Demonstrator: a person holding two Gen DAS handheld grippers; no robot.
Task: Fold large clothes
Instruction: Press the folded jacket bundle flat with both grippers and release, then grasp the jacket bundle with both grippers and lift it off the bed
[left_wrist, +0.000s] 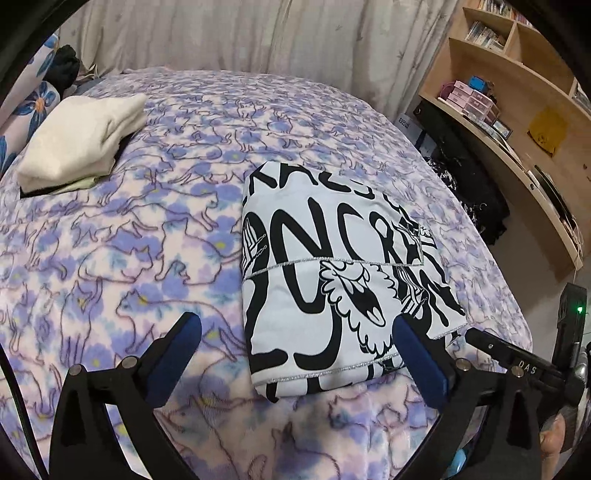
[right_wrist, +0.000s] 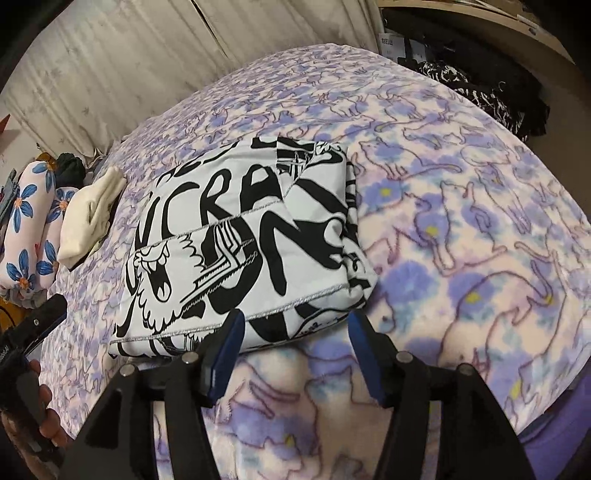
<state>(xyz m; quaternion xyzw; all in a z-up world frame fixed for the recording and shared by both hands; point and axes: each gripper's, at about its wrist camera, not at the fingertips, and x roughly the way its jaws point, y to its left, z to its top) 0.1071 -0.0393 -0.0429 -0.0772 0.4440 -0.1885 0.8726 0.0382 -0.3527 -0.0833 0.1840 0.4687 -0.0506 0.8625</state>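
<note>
Blue-padded black fingers of the left gripper (left_wrist: 295, 354) stand spread wide just above the near edge of the folded white garment with bold black lettering and cartoon print (left_wrist: 332, 280), pressing on nothing. The right gripper (right_wrist: 295, 350) hangs likewise at the garment's near right corner, its fingers apart and empty, the cloth lying just beyond them.

That garment rests as a compact rectangle on the bed's fleece blanket patterned with purple flowers and cat outlines (left_wrist: 129, 258), layers stacked, silver-stitched hems showing across the top. By the look of it, its folding is finished or very nearly so, and both grippers are clear of it.

On the far left of the bed sits a folded cream-coloured garment (left_wrist: 81, 140), seemingly already done, atop something dark. A dark, white-speckled heap of fabric (right_wrist: 480, 92) lies off the bed's far right, possibly laundry awaiting folding; I cannot tell.
</note>
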